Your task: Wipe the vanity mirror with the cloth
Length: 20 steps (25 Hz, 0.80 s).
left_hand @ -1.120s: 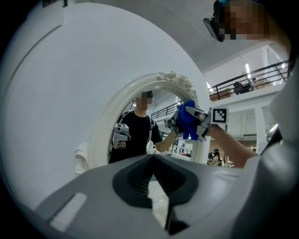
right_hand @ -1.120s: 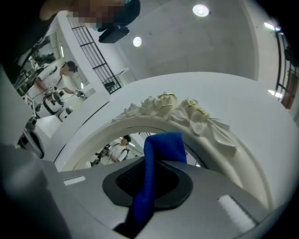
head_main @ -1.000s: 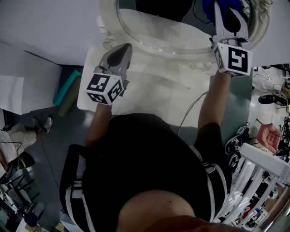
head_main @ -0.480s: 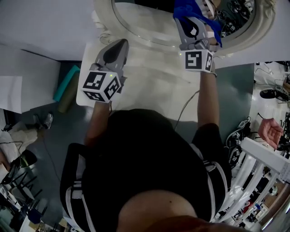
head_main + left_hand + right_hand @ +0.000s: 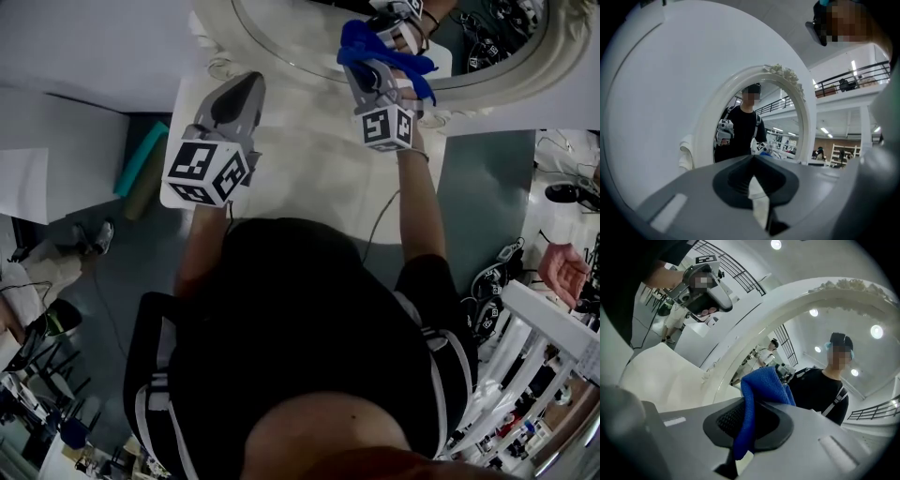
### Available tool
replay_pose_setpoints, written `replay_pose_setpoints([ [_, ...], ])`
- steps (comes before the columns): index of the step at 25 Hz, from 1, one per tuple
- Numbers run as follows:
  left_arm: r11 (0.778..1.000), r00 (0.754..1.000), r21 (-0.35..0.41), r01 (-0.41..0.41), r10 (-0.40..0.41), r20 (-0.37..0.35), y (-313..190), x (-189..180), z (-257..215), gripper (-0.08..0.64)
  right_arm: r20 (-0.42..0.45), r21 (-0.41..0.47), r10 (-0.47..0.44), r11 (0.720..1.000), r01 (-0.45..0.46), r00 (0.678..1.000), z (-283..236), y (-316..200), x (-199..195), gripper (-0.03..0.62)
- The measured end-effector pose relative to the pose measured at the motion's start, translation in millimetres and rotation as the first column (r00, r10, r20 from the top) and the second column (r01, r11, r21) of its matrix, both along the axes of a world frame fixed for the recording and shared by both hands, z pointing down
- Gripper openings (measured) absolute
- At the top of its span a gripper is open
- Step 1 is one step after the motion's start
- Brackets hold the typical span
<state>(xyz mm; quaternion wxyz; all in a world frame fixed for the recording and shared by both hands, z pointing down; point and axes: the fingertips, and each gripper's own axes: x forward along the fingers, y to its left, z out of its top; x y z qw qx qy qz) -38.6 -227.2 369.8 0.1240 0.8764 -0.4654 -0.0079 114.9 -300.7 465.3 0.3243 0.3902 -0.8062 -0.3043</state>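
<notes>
The vanity mirror [image 5: 300, 42] is oval, in an ornate white frame [image 5: 525, 80], and stands at the back of the white table [image 5: 309, 178]. My right gripper [image 5: 367, 67] is shut on a blue cloth [image 5: 361, 39], which lies against the lower part of the glass. In the right gripper view the cloth [image 5: 759, 385] bulges out from between the jaws, in front of the frame [image 5: 754, 338]. My left gripper [image 5: 248, 86] hovers over the table to the left of the mirror, shut and holding nothing. In its own view the left gripper [image 5: 752, 159] faces the mirror [image 5: 754, 117], which reflects the person.
A thin cable [image 5: 384, 225] trails across the table toward the person's body. A teal box [image 5: 141, 173] lies on the floor at left. A white railing [image 5: 553, 337] and another person's hand [image 5: 561, 272] are at right.
The right gripper has slid to the left along the bottom of the mirror with the blue cloth in it. The left gripper has hardly moved.
</notes>
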Motion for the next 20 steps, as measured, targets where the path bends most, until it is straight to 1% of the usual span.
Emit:
replay_pose_setpoints([
  [6,1.0,1.0,-0.008,0.005,-0.005,0.013,-2,3,0,0.008,-0.008,-0.091,0.001,0.996,-0.002,1.0,23,2,1,0.031],
  [11,1.0,1.0,-0.013,0.007,-0.007,0.017,-4,4,1,0.008,-0.004,-0.203,0.016,0.979,-0.016,1.0,55,2,-1,0.031],
  [14,1.0,1.0,-0.014,0.012,-0.012,0.017,-6,3,2,0.008,0.003,-0.268,0.039,0.963,-0.037,0.999,75,2,0,0.031],
  [18,1.0,1.0,-0.019,0.022,-0.022,0.019,-8,-2,4,0.008,0.002,-0.362,0.07,0.93,-0.064,0.998,100,2,1,0.031],
  [20,0.999,0.999,-0.024,0.027,-0.026,0.019,-8,-2,8,0.008,0.03,-0.397,0.085,0.915,-0.066,0.996,107,2,3,0.031],
])
